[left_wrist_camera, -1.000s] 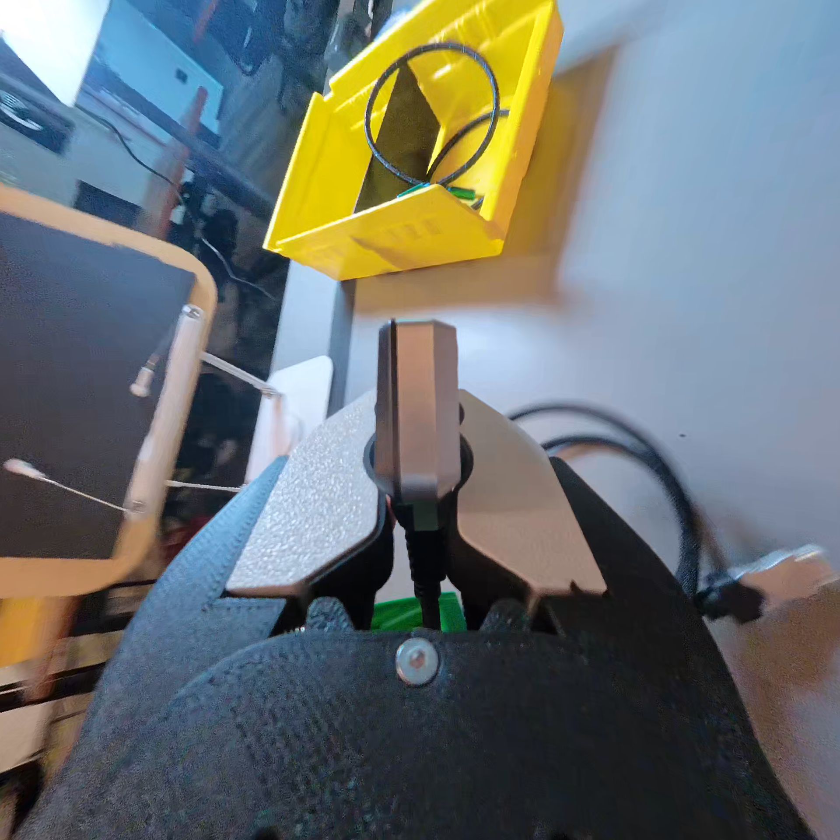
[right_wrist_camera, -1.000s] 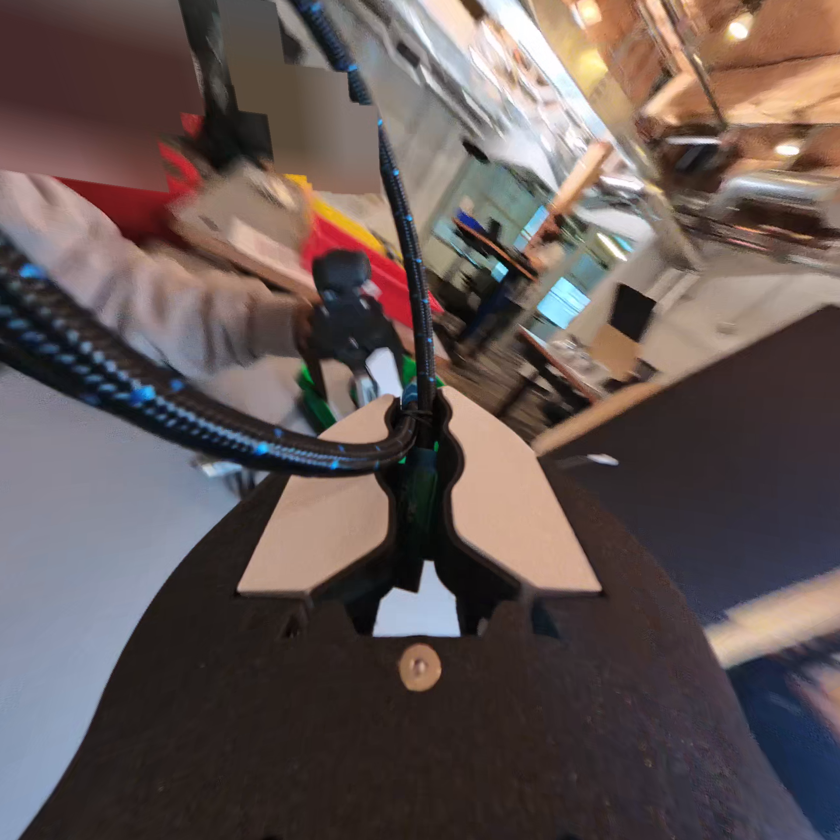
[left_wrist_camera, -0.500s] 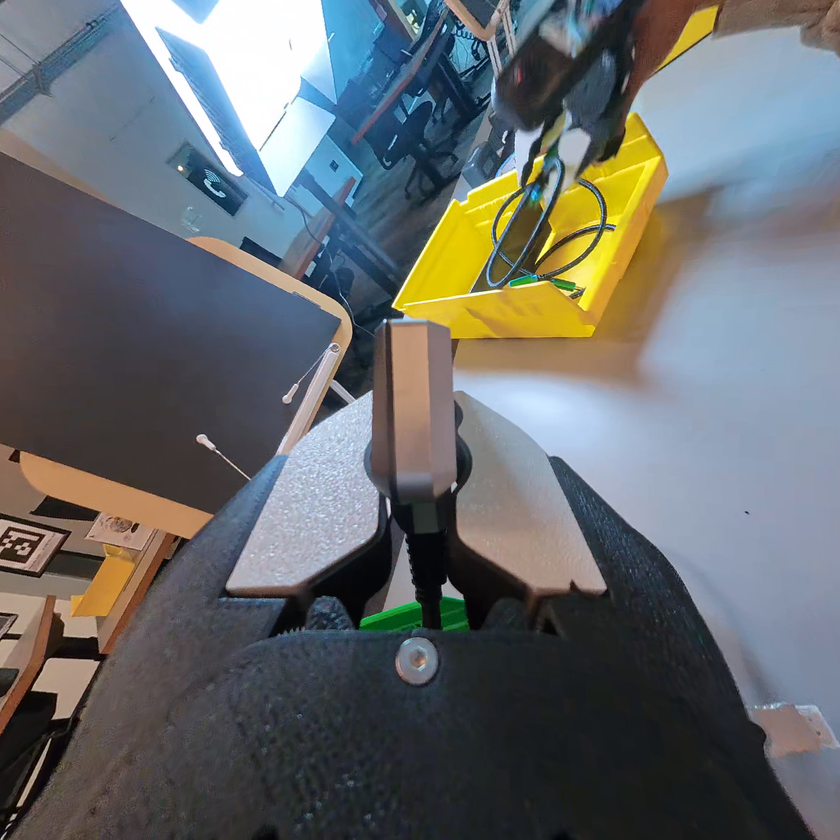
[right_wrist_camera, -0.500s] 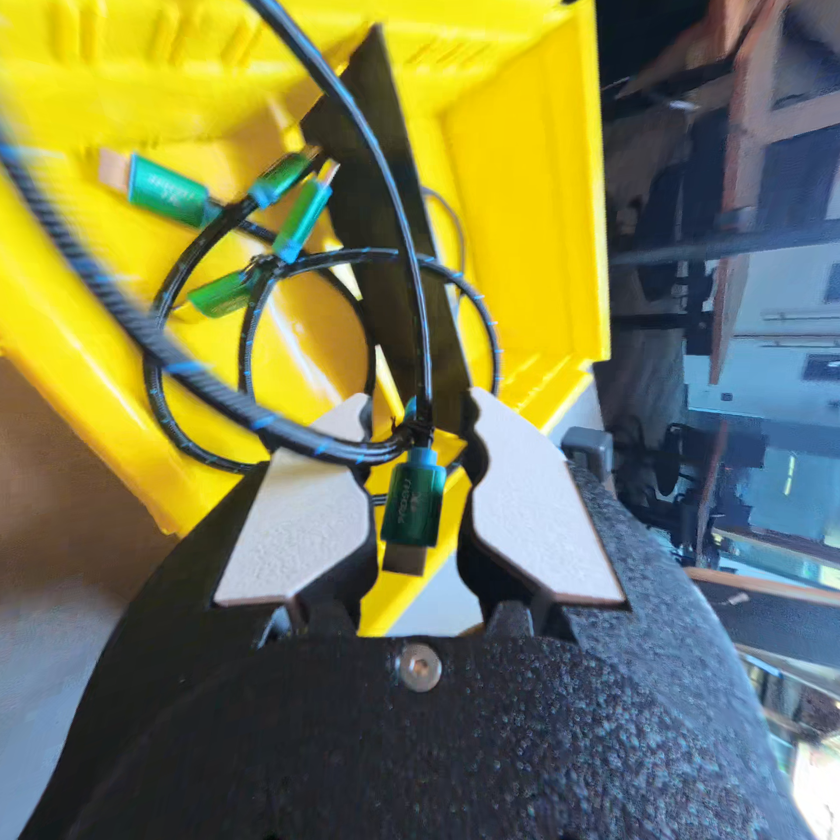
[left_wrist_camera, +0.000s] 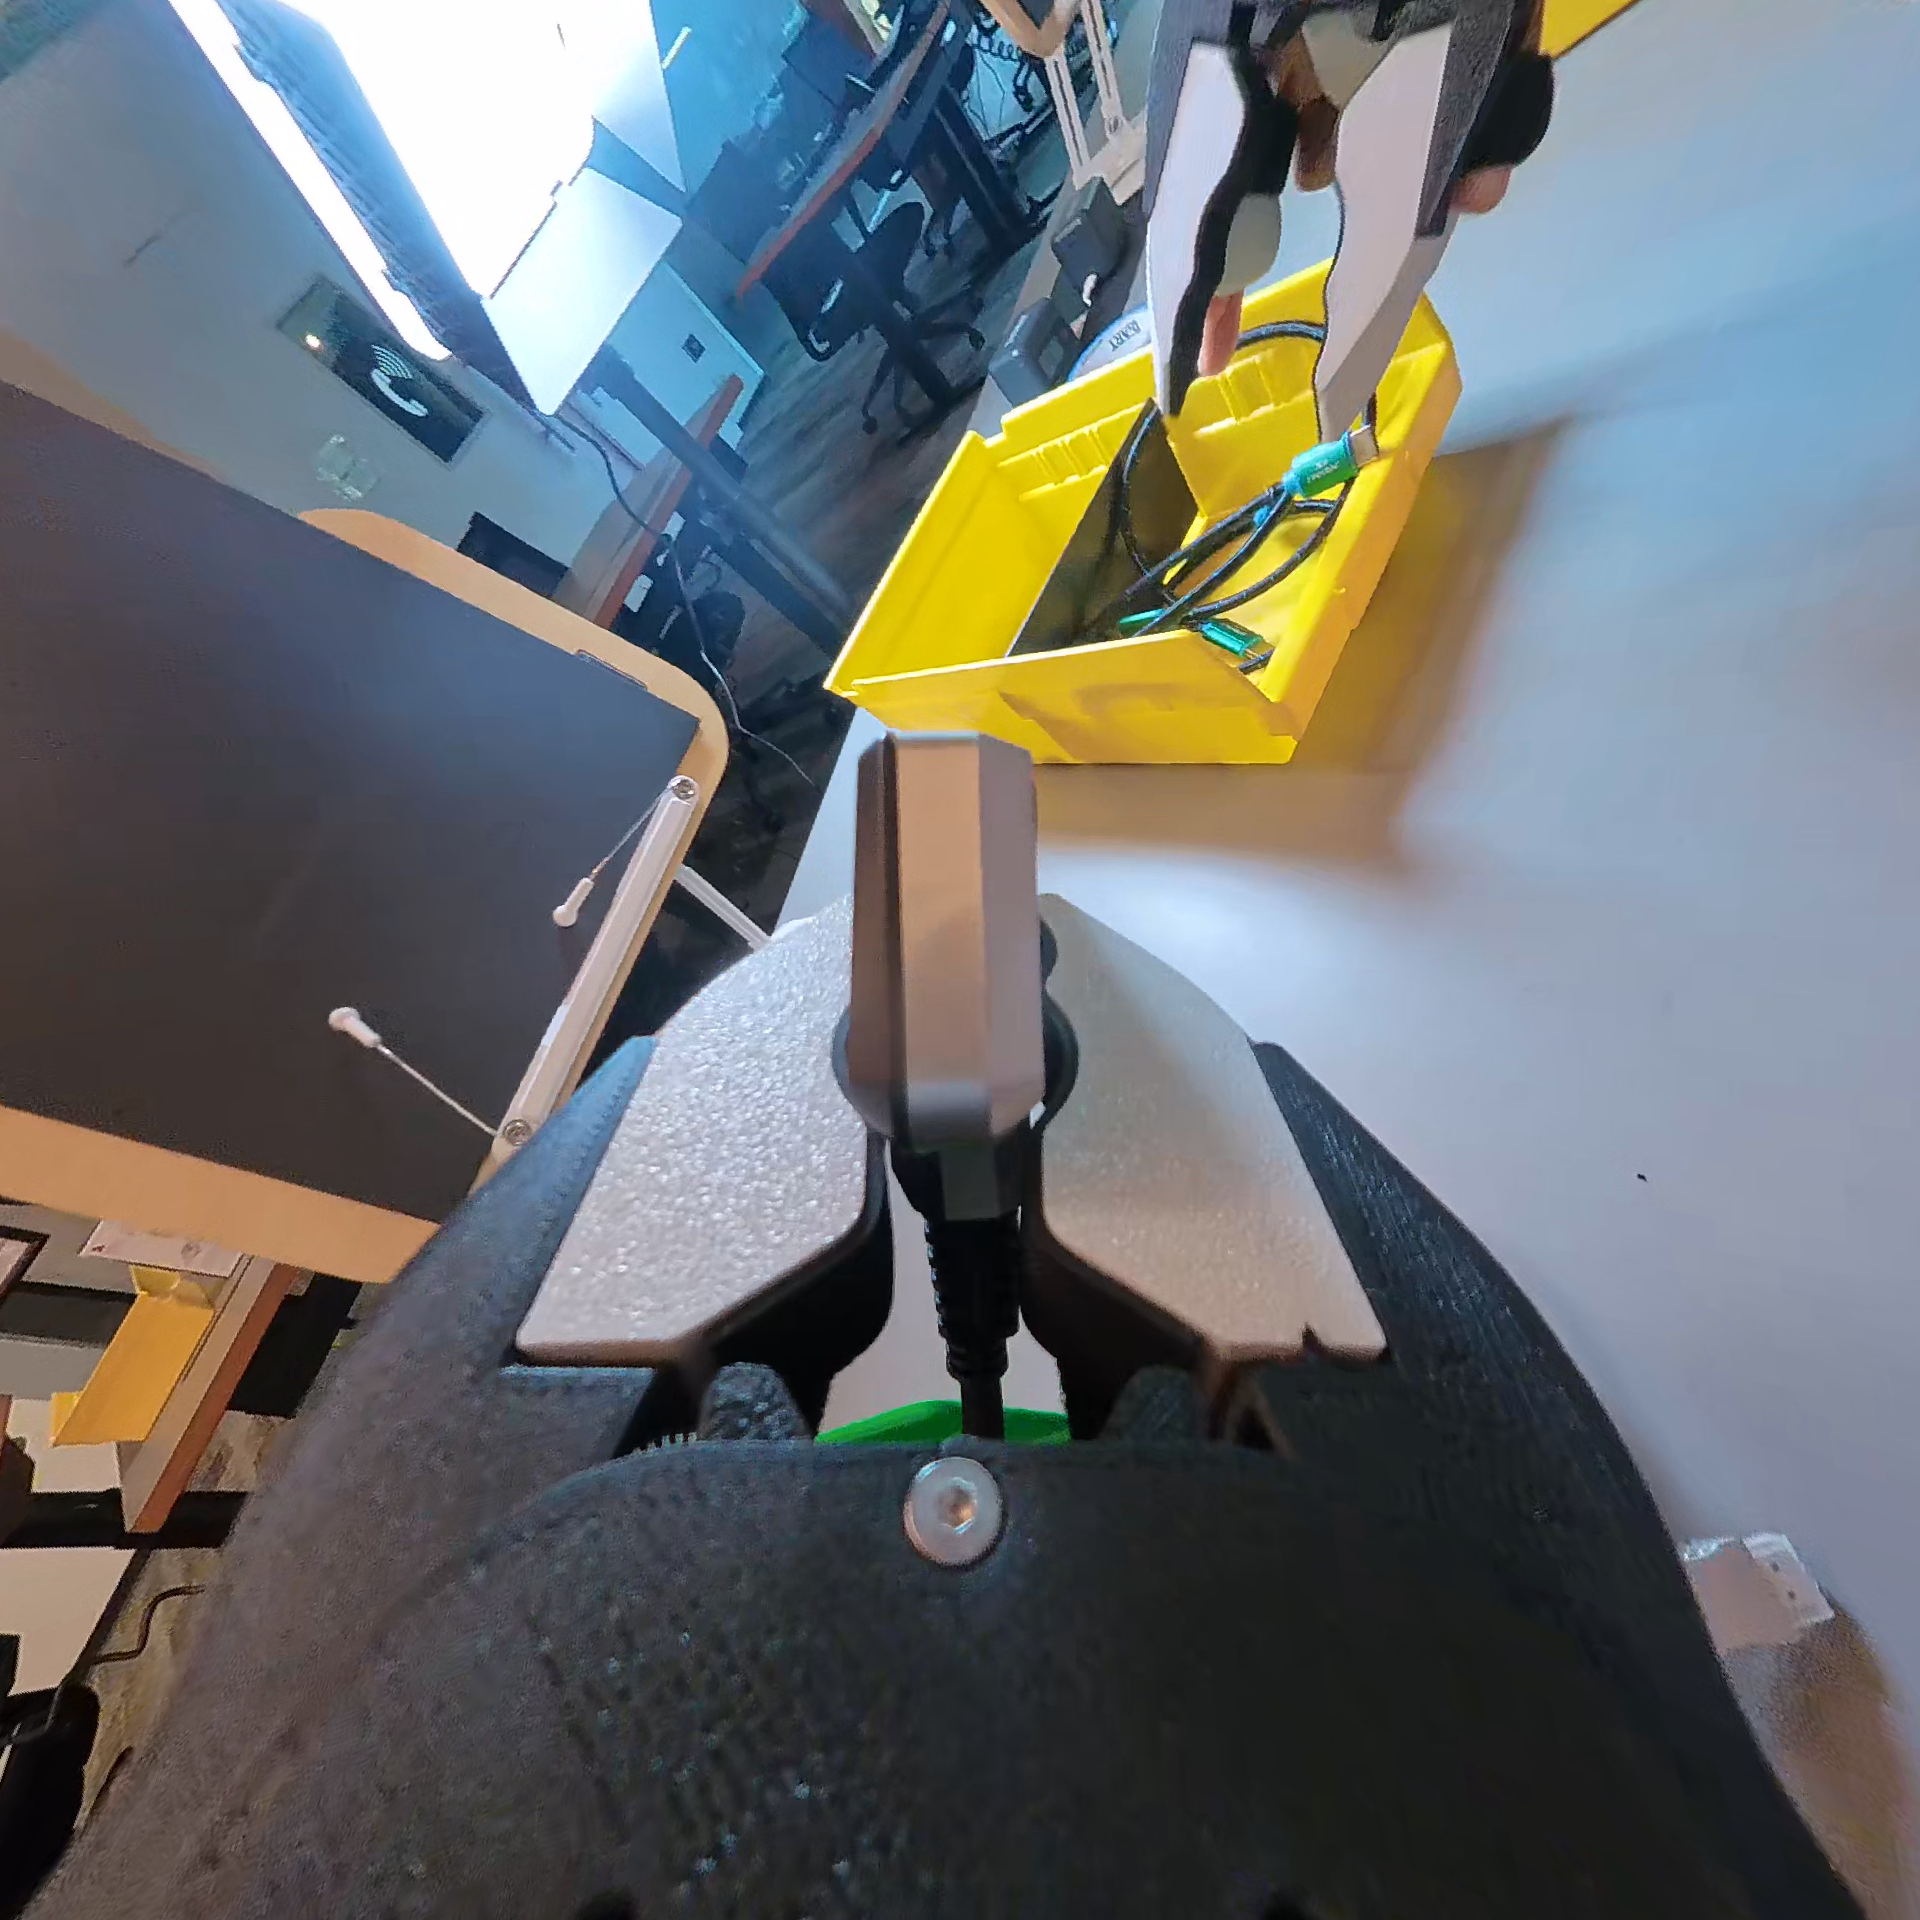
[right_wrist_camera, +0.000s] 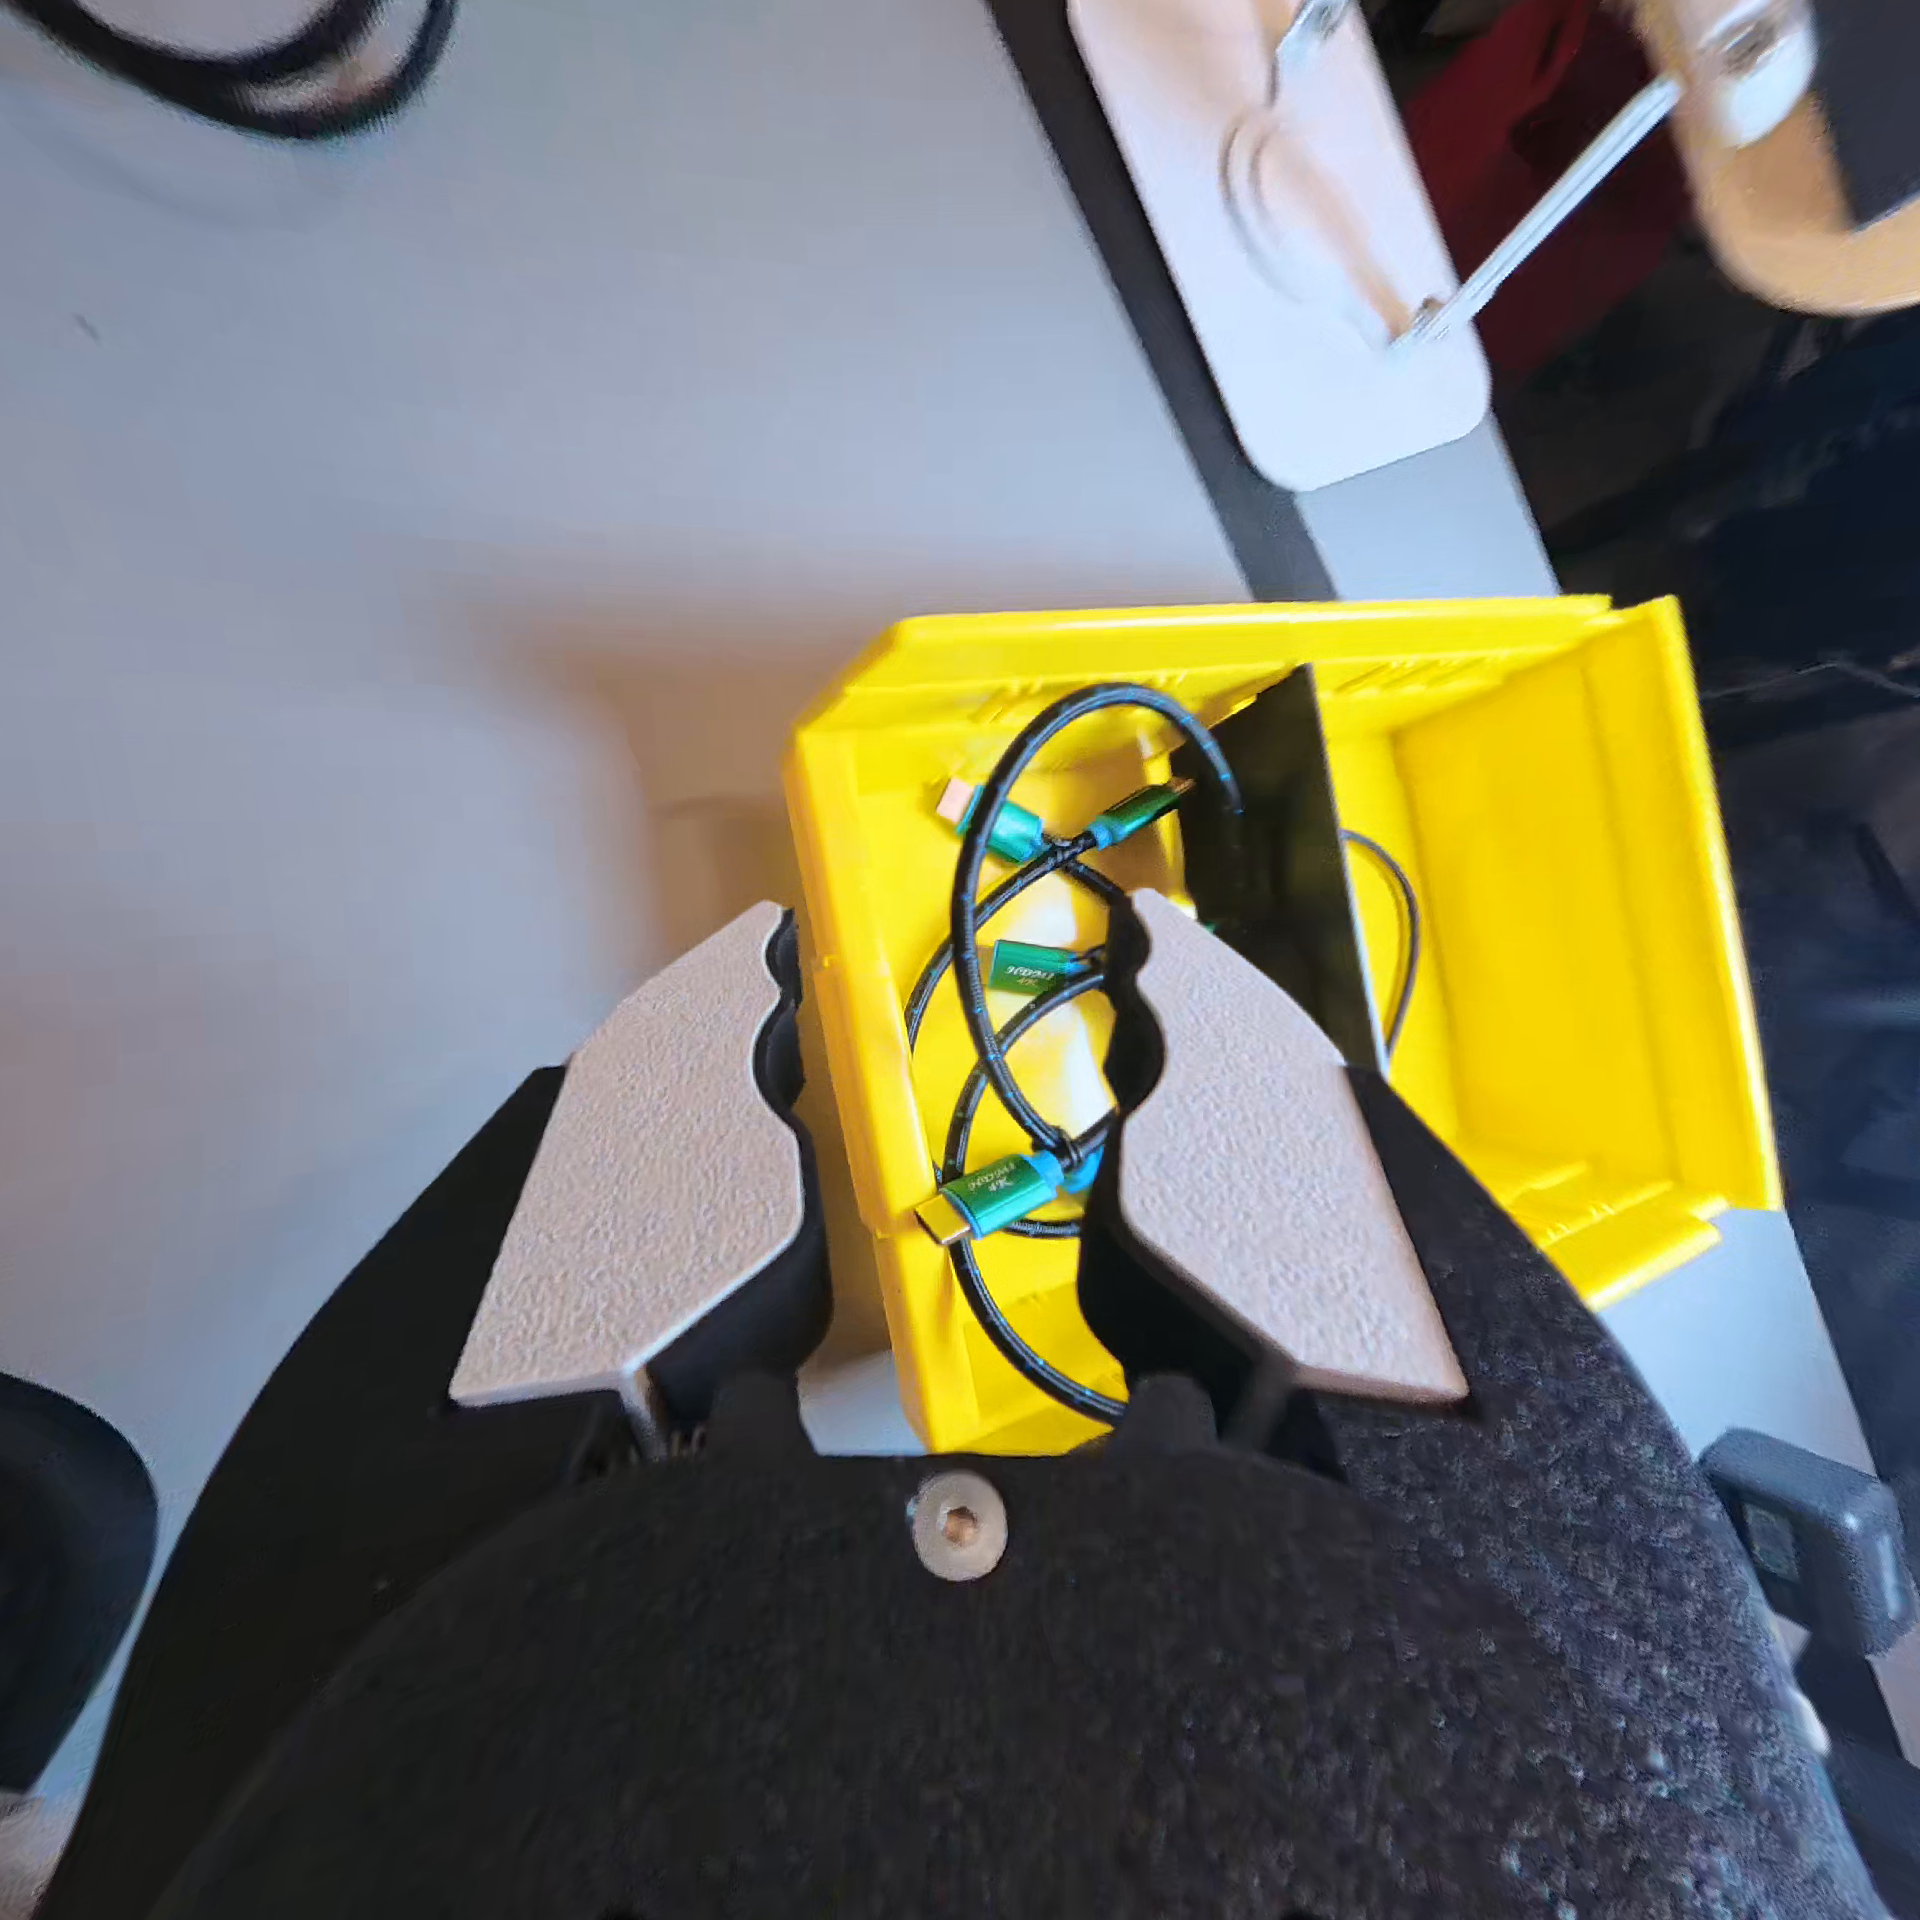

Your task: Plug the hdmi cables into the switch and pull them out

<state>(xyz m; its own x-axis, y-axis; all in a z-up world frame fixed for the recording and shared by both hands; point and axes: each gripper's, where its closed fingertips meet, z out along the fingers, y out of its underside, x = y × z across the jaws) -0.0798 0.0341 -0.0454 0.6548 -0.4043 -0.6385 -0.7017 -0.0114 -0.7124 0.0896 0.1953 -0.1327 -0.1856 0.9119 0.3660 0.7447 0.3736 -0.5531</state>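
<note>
Clamping the grey switch [left_wrist_camera: 943,966] between its two pale fingers, the left gripper [left_wrist_camera: 951,1049] is holding the box upright, on edge, above the white table [left_wrist_camera: 1558,935], with a black cable [left_wrist_camera: 971,1340] running out of the switch's near end and down between the fingers toward the gripper body. Beyond the switch, the yellow bin [left_wrist_camera: 1122,707] is sitting near the table's far edge. The right gripper [right_wrist_camera: 951,1049] is hanging over that bin with its jaws spread wide and nothing between them; in the left wrist view it is showing as two long pale fingers [left_wrist_camera: 1179,239] pointing down at the bin's far side, with a gloved hand [left_wrist_camera: 1299,94] behind them. Inside the bin, the hdmi cables [right_wrist_camera: 987,997] are lying in loose black-and-blue braided loops, all in the compartment on the table side of the black divider [right_wrist_camera: 1273,862], with one thin loop reaching past the divider into the other compartment. Several green plugs [right_wrist_camera: 997,1210] are showing among the loops, one lying near the bin wall just below the open fingers and others nearer the bin's far corner. Another dark cable [right_wrist_camera: 229,73] is lying blurred on the table, well apart from the bin.
</note>
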